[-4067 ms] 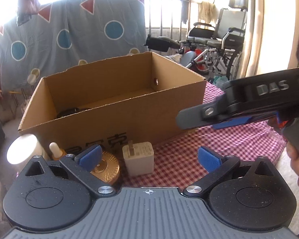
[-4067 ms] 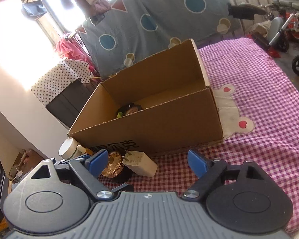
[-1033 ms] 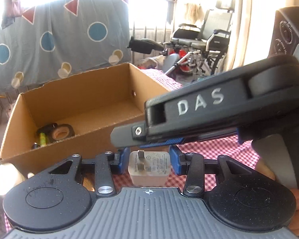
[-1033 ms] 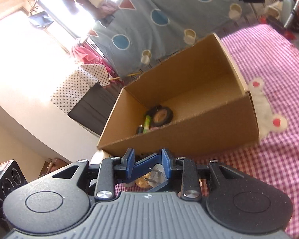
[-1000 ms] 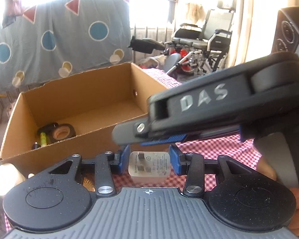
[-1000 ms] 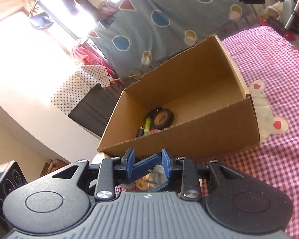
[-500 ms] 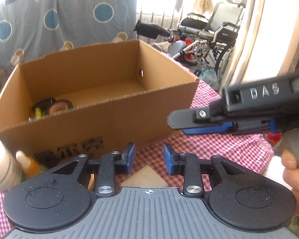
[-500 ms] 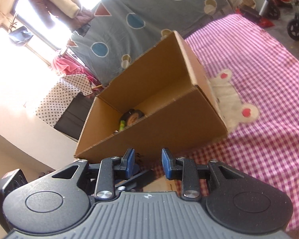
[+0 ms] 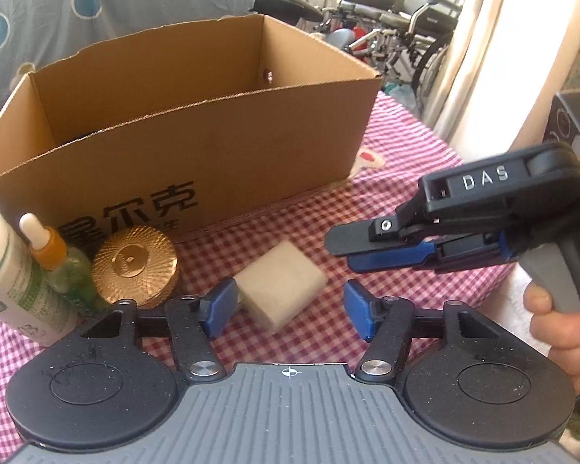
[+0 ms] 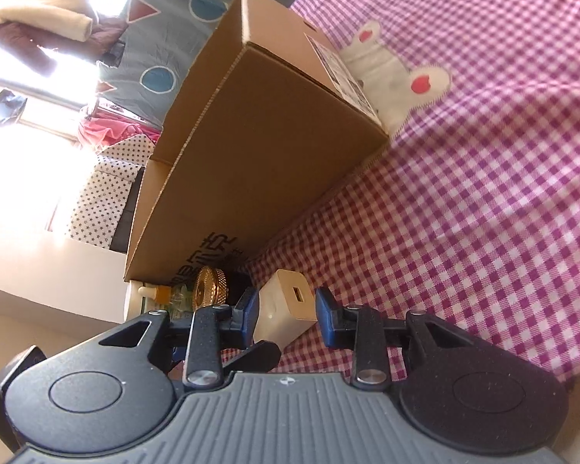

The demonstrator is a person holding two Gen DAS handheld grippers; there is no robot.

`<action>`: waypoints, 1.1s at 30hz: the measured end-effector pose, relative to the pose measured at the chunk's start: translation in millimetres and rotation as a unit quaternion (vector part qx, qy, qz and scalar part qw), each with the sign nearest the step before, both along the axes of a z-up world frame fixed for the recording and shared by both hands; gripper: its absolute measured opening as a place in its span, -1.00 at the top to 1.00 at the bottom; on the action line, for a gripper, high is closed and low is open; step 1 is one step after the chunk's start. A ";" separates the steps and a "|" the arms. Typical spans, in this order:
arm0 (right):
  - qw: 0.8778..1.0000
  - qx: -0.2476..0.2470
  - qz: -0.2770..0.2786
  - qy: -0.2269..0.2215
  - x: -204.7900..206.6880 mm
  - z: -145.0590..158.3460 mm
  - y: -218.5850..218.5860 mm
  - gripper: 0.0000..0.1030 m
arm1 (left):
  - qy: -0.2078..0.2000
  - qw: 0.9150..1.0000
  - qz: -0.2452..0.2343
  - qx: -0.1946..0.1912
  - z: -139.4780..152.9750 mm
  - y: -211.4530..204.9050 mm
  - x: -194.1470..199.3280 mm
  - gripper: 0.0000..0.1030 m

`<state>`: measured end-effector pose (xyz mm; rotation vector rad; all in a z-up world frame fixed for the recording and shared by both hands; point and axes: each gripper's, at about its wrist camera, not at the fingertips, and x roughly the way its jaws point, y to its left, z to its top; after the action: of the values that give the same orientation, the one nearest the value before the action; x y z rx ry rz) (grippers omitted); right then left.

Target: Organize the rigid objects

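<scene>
A white USB charger block (image 9: 281, 284) lies on the pink checked tablecloth (image 9: 398, 178) in front of an open cardboard box (image 9: 197, 131). My left gripper (image 9: 290, 305) is open with the charger just ahead between its blue pads, not gripped. My right gripper (image 10: 287, 311) is open too, low over the cloth, with the charger (image 10: 288, 311) lying between its pads. In the left wrist view the right gripper (image 9: 386, 249) shows from the side, to the right of the charger. The box (image 10: 251, 147) fills the right wrist view's middle.
A gold-lidded jar (image 9: 135, 266), a green dropper bottle (image 9: 63, 266) and a white tube (image 9: 7, 270) stand left of the charger by the box front. A wheelchair (image 9: 406, 23) and curtain are behind. A rabbit patch (image 10: 398, 73) is sewn on the cloth.
The left gripper held the charger a second ago, then opened and the charger now lies on the cloth. Both grippers dropped low and the right gripper opened around the charger.
</scene>
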<state>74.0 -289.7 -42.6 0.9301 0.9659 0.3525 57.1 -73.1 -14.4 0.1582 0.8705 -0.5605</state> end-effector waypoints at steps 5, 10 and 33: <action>1.000 0.014 0.009 0.014 8.6 -5.2 3.7 0.19 | -0.024 1.000 -0.008 0.015 -0.8 -1.6 -1.6 -0.24; 0.998 0.042 0.000 0.036 6.3 -14.7 1.6 0.03 | -0.027 0.999 -0.029 0.028 -7.0 -10.7 6.4 -0.37; 0.998 0.051 -0.015 0.042 1.7 -24.3 -6.4 0.03 | 0.091 0.995 -0.013 -0.043 -16.6 -5.3 7.2 -0.41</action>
<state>75.7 -296.1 -66.9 1.0588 1.0176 0.3425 64.3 -78.4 -31.0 0.0402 1.0203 -0.6435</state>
